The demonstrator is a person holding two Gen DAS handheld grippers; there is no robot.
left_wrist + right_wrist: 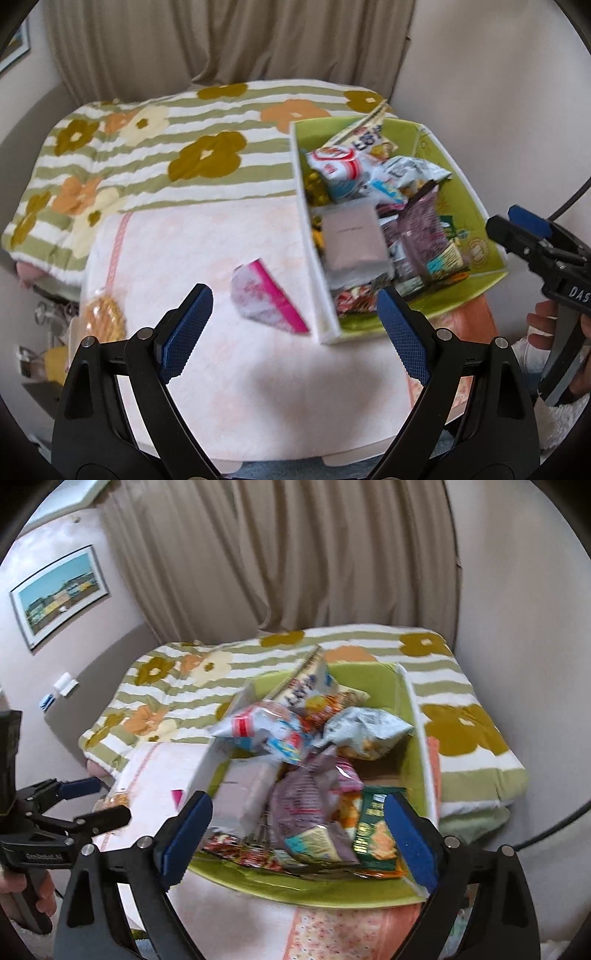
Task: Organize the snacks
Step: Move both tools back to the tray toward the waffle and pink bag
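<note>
Beside green box (476, 206): pink packet (269, 299).

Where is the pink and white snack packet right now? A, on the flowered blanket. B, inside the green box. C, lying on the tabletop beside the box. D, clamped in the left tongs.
C: the pink and white packet lies alone on the pale tabletop, just outside the green box, ahead of the open left tongs.
</note>
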